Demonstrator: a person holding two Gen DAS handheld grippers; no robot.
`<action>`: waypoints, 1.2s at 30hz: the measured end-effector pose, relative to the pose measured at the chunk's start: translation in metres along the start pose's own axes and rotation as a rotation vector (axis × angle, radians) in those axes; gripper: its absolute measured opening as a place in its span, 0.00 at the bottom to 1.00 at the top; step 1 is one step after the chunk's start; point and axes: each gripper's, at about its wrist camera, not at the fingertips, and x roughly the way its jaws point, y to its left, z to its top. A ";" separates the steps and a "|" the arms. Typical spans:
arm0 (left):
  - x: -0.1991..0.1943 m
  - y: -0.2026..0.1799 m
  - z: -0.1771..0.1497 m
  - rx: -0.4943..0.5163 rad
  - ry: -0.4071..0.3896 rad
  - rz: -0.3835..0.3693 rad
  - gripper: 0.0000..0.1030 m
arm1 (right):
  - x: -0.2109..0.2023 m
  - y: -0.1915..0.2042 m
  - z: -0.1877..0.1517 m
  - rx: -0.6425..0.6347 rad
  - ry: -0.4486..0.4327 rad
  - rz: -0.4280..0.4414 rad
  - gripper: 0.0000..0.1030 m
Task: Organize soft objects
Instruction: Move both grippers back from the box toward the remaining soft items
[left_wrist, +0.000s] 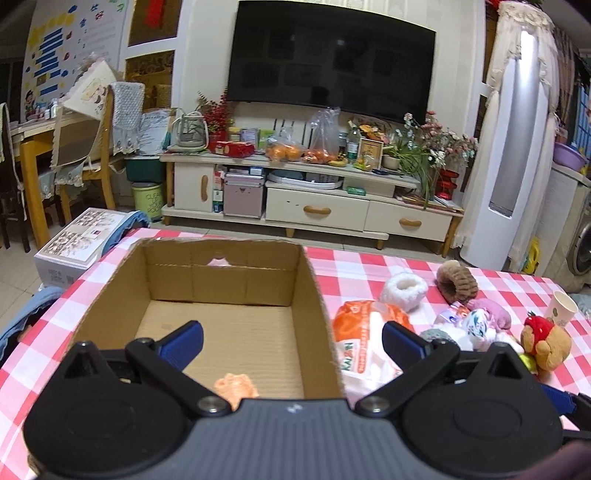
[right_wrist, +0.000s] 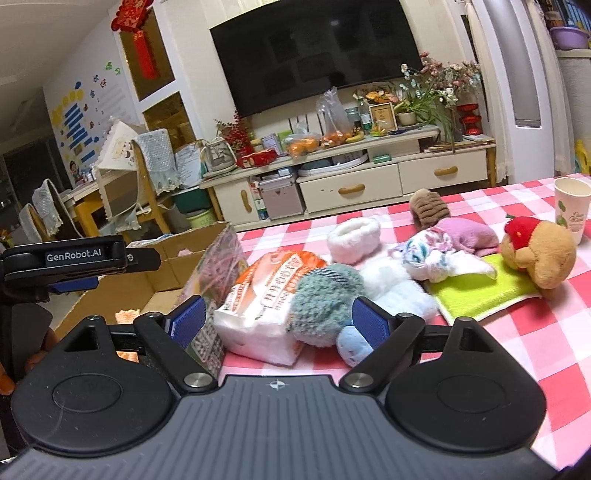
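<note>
Looking along your left gripper (left_wrist: 291, 341), you see both fingers spread wide and holding nothing, poised over the near wall of the cardboard box (left_wrist: 317, 295). The box interior is open floor except for one small peach knit piece (left_wrist: 236, 386) lying just ahead of the tool body. The box's right wall stands between this tool and the pile.

Your right gripper (right_wrist: 277, 319) is likewise spread wide and empty. Directly ahead of it lies the orange-and-white tissue pack (right_wrist: 266, 295), touching the teal fuzzy toy (right_wrist: 325, 299) beside the right finger. Only this view shows the green cloth (right_wrist: 476, 291) under the brown plush bear (right_wrist: 539, 254), ahead-right. The paper cup (right_wrist: 570, 206) stands at the far right near the checked tablecloth (right_wrist: 517, 350) edge. Bare cloth lies right of the tool.
</note>
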 end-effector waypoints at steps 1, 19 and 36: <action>0.000 -0.003 -0.001 0.006 -0.001 -0.004 0.99 | -0.001 0.000 -0.001 0.002 -0.003 -0.006 1.00; 0.000 -0.051 -0.008 0.095 -0.012 -0.064 0.99 | -0.020 -0.023 -0.011 -0.009 -0.054 -0.113 1.00; 0.002 -0.110 -0.024 0.200 -0.040 -0.166 0.99 | -0.034 -0.073 -0.012 0.063 -0.126 -0.279 1.00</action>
